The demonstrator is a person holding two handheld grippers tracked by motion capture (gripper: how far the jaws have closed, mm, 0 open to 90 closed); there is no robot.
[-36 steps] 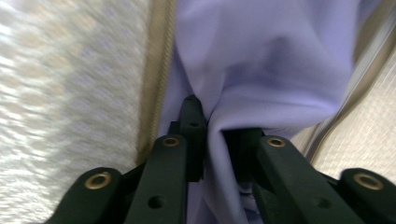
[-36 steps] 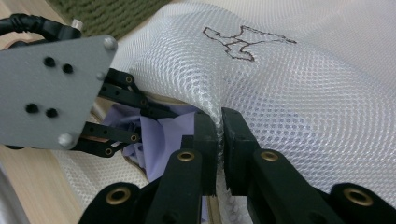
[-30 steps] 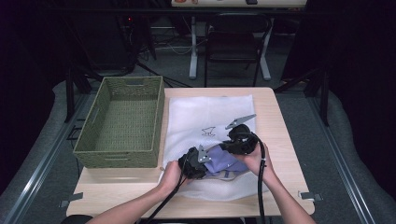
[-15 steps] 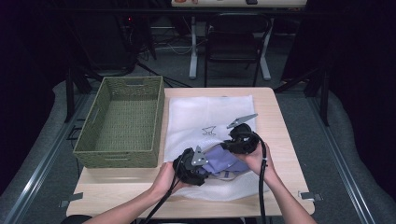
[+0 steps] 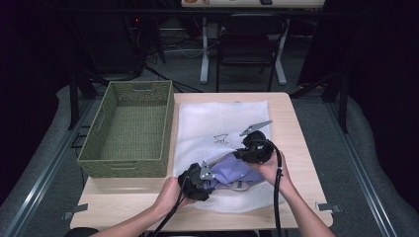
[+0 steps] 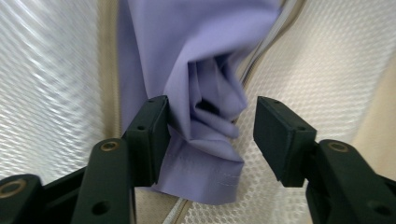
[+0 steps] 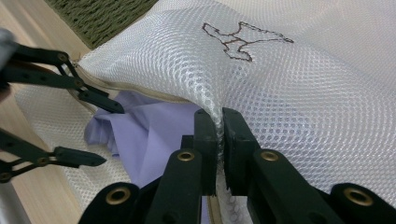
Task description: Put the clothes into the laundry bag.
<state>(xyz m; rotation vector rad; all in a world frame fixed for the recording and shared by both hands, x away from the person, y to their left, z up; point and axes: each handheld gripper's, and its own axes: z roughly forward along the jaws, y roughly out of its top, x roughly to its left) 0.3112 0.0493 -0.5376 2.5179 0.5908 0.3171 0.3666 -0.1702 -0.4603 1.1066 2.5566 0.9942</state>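
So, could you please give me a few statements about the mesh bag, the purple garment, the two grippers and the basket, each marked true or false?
1. The right gripper is clamped on the upper layer of the white mesh bag, holding its mouth up. True.
2. The left gripper is shut tight on the purple garment. False: its jaws stand apart, one pad touching the bunched cloth, the other clear of it.
3. The purple garment lies in the green basket. False: it lies at the bag's zipped opening on the table.
4. The bag bears a small outline drawing. True.
5. The bag sits inside the basket. False: it lies flat beside it.
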